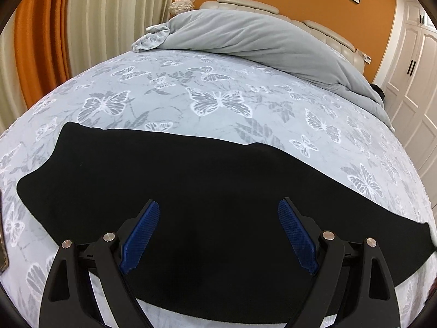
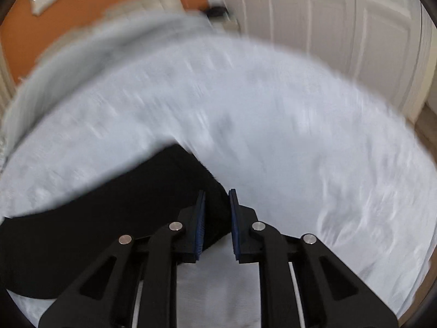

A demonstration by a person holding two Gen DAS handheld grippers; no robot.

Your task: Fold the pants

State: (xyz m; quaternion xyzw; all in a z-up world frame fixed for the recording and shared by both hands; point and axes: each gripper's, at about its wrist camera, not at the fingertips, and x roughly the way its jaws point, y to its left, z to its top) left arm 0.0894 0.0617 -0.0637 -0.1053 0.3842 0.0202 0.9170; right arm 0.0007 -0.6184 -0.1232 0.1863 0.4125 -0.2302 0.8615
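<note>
Bedroom: orange wall, cream curtains on the left, white wardrobe doors on the right. Bed (image 1: 218, 87) has a pale blue sheet with a butterfly print; a grey duvet (image 1: 245, 38) is heaped at the headboard end.

Pants (image 1: 191, 191), black, lie flat across the near part of the bed as one long band running left to right in the left wrist view.

Left gripper (image 1: 218, 232): jaws spread wide, blue pads (image 1: 142, 235) well apart, hanging over the middle of the pants. Nothing between the pads; contact with the cloth can't be read from this angle.

Right gripper (image 2: 217, 224): jaws nearly together, only a narrow gap showing. One end of the pants (image 2: 109, 218) comes up from the lower left, and its edge sits right in that gap at the pad tips. Left pad (image 2: 200, 218) looks to be against the cloth; whether the right pad is pressing on it too I can't tell, so the pinch is unconfirmed.

View differences:
- Left wrist view is sharp: shows almost the full length of the pants, the butterfly print, duvet, headboard, curtains.
- Right wrist view is heavily smeared: sheet print washed out, shows only one end of the pants plus the wardrobe doors up close.
- Neither view shows the other gripper.
</note>
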